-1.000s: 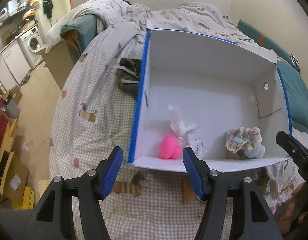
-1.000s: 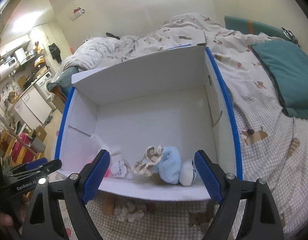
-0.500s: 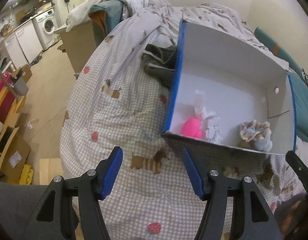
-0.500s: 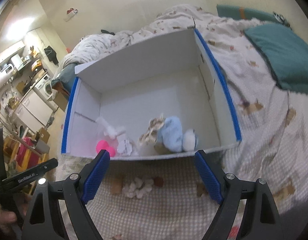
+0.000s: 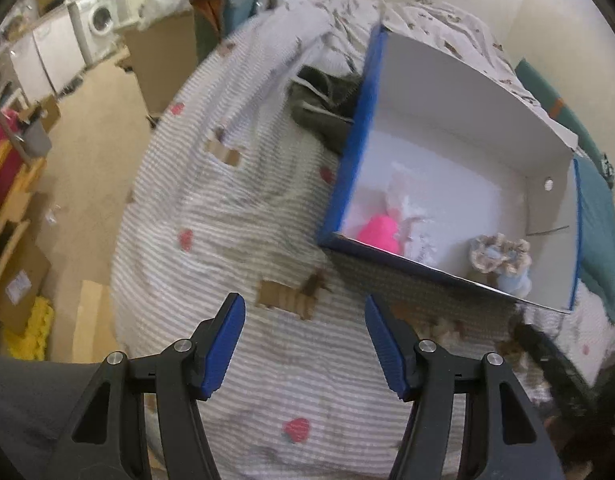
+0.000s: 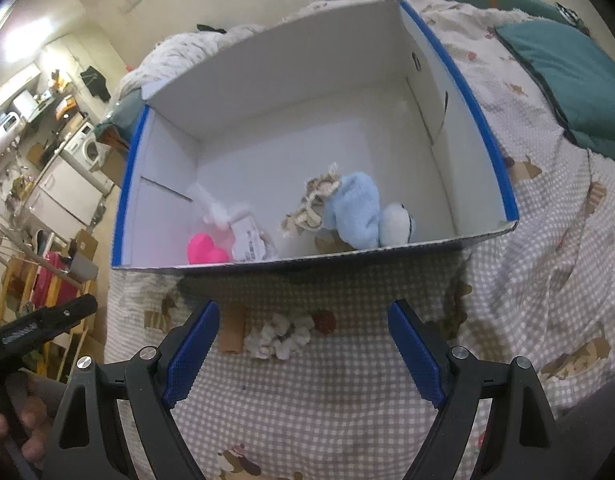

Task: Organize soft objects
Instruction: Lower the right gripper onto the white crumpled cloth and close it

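A white box (image 6: 291, 160) with blue outer walls sits on the bed (image 6: 347, 392), which wears a checked cover printed with dogs and strawberries. Inside the box, along its near wall, lie 4 soft things: a pink toy (image 6: 205, 253) at the left, a white plush (image 6: 223, 210) with a paper tag just beside it, a frilly beige scrunchie (image 6: 313, 200) in the middle, and a blue plush (image 6: 357, 210) touching the scrunchie. A white fluffy scrunchie (image 6: 281, 334) lies on the bed outside the box, near its front wall.

The right gripper (image 6: 303, 354) hangs above the bed with its jaws spread wide and nothing between them; the fluffy scrunchie lies between and just beyond the blue pads. The left gripper (image 5: 305, 346) is over the bed to the left of the box, jaws also wide apart and holding nothing. A dark garment (image 5: 323, 104) lies against the box's left wall. A teal pillow (image 6: 567, 72) rests to the right. A washing machine (image 5: 97, 22) stands in the background.
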A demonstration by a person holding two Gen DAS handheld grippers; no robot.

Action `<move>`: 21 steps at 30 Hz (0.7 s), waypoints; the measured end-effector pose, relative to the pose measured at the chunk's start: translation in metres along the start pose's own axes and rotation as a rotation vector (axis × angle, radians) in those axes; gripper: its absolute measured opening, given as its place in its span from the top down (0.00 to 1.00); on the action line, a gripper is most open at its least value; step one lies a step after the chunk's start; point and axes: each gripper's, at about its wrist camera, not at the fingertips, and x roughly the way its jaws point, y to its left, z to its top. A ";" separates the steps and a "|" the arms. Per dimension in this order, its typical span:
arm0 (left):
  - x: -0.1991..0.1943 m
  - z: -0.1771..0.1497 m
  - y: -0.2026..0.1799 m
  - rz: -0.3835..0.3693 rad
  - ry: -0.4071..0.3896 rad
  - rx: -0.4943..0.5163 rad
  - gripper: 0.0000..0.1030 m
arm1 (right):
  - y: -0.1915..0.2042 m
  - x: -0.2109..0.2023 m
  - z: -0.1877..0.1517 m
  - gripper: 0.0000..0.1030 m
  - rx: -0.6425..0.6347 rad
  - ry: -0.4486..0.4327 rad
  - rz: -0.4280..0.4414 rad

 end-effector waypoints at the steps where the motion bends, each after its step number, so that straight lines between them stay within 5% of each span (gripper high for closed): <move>1: 0.002 0.001 -0.004 -0.013 0.018 0.000 0.43 | -0.001 0.003 0.000 0.11 0.004 0.010 -0.002; 5: 0.009 -0.001 -0.019 -0.036 0.005 0.064 0.43 | -0.001 0.016 -0.001 0.11 0.015 0.053 -0.007; 8: 0.024 -0.005 -0.028 0.035 0.014 0.133 0.43 | 0.004 0.029 -0.002 0.11 -0.012 0.091 -0.029; 11: 0.033 -0.005 -0.025 -0.018 0.060 0.106 0.43 | 0.013 0.045 -0.005 0.11 -0.078 0.141 -0.073; 21: 0.044 -0.008 -0.027 0.024 0.096 0.112 0.43 | 0.035 0.094 -0.012 0.14 -0.178 0.263 -0.051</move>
